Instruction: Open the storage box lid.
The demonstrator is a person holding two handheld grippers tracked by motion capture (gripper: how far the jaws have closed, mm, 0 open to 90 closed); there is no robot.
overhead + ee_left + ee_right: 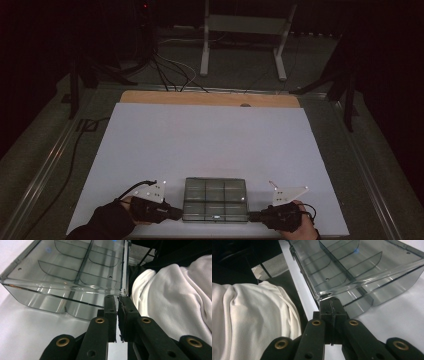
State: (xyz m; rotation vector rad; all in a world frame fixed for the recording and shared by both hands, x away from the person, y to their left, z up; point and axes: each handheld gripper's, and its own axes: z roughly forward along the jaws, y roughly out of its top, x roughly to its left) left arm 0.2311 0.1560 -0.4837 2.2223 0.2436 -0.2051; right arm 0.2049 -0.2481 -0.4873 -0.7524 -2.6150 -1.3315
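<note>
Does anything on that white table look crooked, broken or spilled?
Nothing stands out. The clear compartment box lies square to the table's near edge, intact, its compartments empty. The left hand-held gripper and right hand-held gripper sit shut at its near corners.

The table (210, 145) is looked down on from above the person's side in the high view, facing forward, with the floor and a stand taken in beyond. The left gripper view is taken low over the tabletop, very near the clear compartment box (67, 277), along the left gripper (117, 298). The same box (362, 270) is met from its opposite end in the right gripper view, along the right gripper (333, 301), and is shared by all three views.
</note>
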